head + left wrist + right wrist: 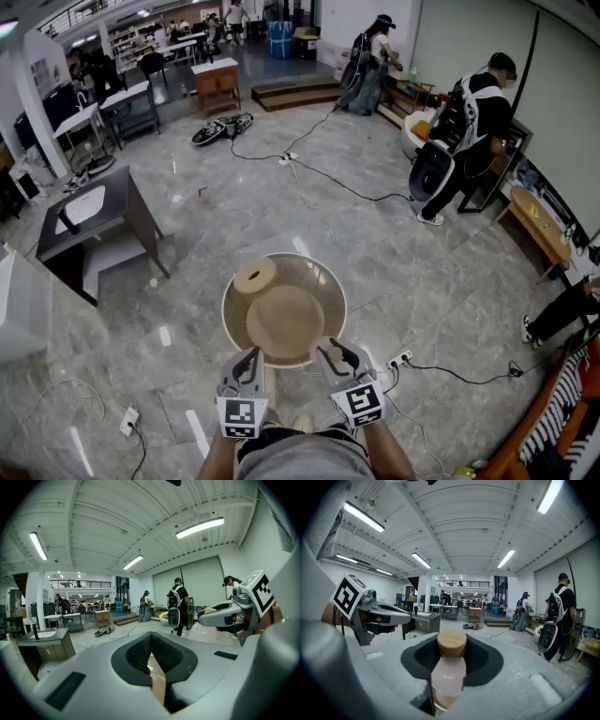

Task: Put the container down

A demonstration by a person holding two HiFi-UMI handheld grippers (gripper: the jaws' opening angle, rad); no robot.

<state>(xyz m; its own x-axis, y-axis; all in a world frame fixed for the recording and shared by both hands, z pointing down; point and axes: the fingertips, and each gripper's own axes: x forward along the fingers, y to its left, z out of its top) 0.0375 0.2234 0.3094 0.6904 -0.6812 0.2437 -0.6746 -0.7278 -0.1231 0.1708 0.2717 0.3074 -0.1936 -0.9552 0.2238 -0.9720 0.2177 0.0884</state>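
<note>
A wide round container, pale outside and tan inside, hangs above the marble floor right in front of me. A small round wooden disc lies in it at the far left. My left gripper and right gripper both grip its near rim, side by side. In the left gripper view a tan piece sits pinched between the jaws. In the right gripper view a pale pink piece with a round wooden cap stands between the jaws.
A dark desk with a white basin stands at the left. Power strips lie on the floor with cables running off. A crouching person and a wooden bench are at the right.
</note>
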